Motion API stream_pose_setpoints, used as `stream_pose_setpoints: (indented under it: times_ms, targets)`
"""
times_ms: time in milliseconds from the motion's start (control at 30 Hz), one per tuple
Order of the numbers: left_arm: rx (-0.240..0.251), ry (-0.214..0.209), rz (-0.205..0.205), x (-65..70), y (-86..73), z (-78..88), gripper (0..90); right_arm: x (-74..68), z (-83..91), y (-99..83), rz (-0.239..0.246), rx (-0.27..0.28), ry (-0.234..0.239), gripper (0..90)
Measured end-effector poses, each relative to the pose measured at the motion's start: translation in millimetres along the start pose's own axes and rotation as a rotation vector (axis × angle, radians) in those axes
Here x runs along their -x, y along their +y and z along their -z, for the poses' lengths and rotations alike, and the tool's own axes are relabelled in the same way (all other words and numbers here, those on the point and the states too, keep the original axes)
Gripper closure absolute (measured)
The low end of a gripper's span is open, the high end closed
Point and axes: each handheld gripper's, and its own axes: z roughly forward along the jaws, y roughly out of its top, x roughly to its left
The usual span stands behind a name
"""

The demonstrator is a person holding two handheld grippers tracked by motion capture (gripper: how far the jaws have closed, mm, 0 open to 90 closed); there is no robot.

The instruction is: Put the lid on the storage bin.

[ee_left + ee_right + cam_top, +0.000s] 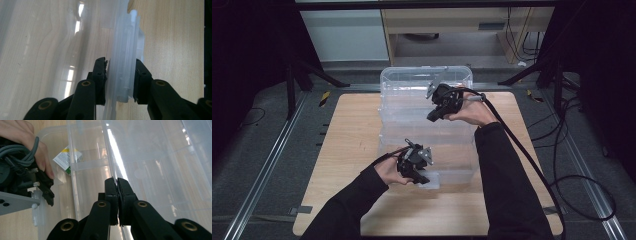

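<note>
A clear plastic storage box (452, 150) lies along the middle of the wooden table, and its clear lid (412, 85) is tilted up over the far half. My left gripper (426, 180) is at the box's near end. In the left gripper view the gripper (120, 62) is shut on the box's clear end handle (123, 75), one jaw on each side. My right gripper (433, 118) is over the far half, shut on the thin edge of the lid (113, 167). In the right gripper view its tips (117, 180) are pressed together on that edge.
A small white, green and yellow label (67, 158) shows through the box wall. The left hand and left gripper (46, 191) appear at the left of the right gripper view. The wooden table (352, 135) is bare around the box. Cables trail off to the right.
</note>
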Motion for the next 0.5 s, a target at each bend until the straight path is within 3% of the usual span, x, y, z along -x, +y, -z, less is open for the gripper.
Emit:
stream_pose_setpoints:
  times_ms: [500]
  targets:
    - [-0.01, -0.002, -0.007, 0.2, 0.1, 0.8, 67.9, -23.7, 3.8, -9.2, 0.007, 0.02, -0.002, 88.4]
